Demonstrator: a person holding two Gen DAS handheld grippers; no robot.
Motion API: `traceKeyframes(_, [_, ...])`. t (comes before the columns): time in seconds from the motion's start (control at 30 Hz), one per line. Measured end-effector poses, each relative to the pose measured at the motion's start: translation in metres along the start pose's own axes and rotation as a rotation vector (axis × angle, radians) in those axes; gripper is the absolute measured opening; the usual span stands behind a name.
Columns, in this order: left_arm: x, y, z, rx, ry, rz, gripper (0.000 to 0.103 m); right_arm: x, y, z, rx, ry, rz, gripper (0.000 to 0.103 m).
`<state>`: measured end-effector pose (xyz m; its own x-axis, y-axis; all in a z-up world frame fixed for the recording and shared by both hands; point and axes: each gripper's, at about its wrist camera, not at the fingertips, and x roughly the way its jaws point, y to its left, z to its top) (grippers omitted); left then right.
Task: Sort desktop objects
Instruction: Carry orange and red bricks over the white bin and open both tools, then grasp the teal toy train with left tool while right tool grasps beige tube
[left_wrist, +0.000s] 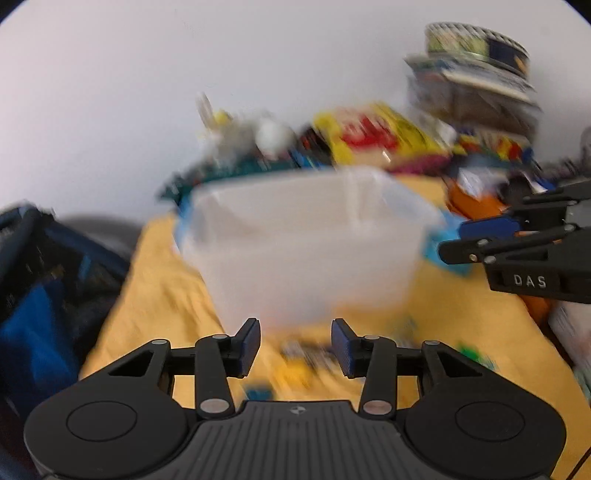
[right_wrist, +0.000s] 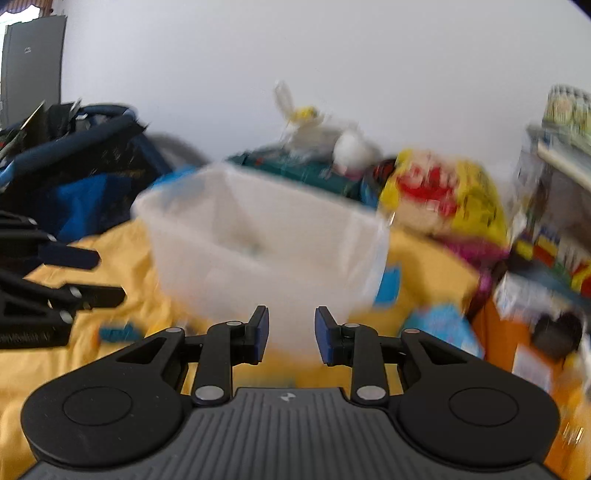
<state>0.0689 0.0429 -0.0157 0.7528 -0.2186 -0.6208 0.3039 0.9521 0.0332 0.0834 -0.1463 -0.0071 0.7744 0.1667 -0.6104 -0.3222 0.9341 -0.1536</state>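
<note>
A translucent white plastic bin (left_wrist: 306, 243) stands on a yellow cloth (left_wrist: 162, 288) ahead of both grippers; it also shows in the right wrist view (right_wrist: 266, 243). My left gripper (left_wrist: 295, 347) is open and empty, just short of the bin's near wall. My right gripper (right_wrist: 291, 332) is open and empty, also close to the bin; it shows from the side in the left wrist view (left_wrist: 476, 243). Small blurred items (left_wrist: 306, 358) lie on the cloth under the left gripper. A small blue item (right_wrist: 118, 332) lies on the cloth at the left. Both views are motion-blurred.
A yellow and red snack bag (right_wrist: 443, 195), a white plush toy (right_wrist: 351, 147) and other clutter pile behind the bin. A dark blue bag (left_wrist: 40, 280) sits at the left. Stacked boxes (left_wrist: 476, 85) stand at the right. An orange box (right_wrist: 517, 332) lies at the right.
</note>
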Motion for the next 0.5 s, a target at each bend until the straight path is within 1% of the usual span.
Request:
traceKeyframes(0.03, [-0.001, -0.006, -0.014, -0.009, 0.022, -0.031, 0.047, -0.001, 0.005, -0.014, 0.001, 0.035, 0.011, 0.031])
traceKeyframes(0.1, [0.002, -0.016, -0.036, -0.013, 0.062, -0.068, 0.047, 0.002, 0.015, -0.041, -0.005, 0.099, 0.045, 0.030])
traceKeyframes(0.13, [0.004, -0.021, -0.045, -0.007, 0.087, -0.071, 0.047, 0.005, 0.019, -0.053, -0.004, 0.127, 0.056, 0.030])
traceKeyframes(0.2, [0.012, -0.029, -0.062, 0.000, 0.141, -0.073, 0.047, 0.011, 0.030, -0.074, -0.025, 0.176, 0.050, 0.030])
traceKeyframes(0.23, [0.013, -0.031, -0.067, 0.008, 0.150, -0.074, 0.047, 0.012, 0.032, -0.082, -0.011, 0.188, 0.057, 0.030])
traceKeyframes(0.27, [0.014, -0.032, -0.072, 0.019, 0.155, -0.065, 0.047, 0.013, 0.031, -0.087, 0.012, 0.198, 0.070, 0.030])
traceKeyframes(0.33, [0.017, -0.026, -0.073, 0.021, 0.142, -0.011, 0.047, 0.016, 0.032, -0.093, 0.037, 0.222, 0.061, 0.030])
traceKeyframes(0.43, [0.029, -0.004, -0.063, 0.003, 0.127, 0.058, 0.047, 0.012, 0.031, -0.096, 0.053, 0.217, 0.057, 0.030])
traceKeyframes(0.5, [0.039, 0.011, -0.055, 0.032, 0.115, 0.116, 0.047, 0.010, 0.029, -0.095, 0.052, 0.212, 0.047, 0.032])
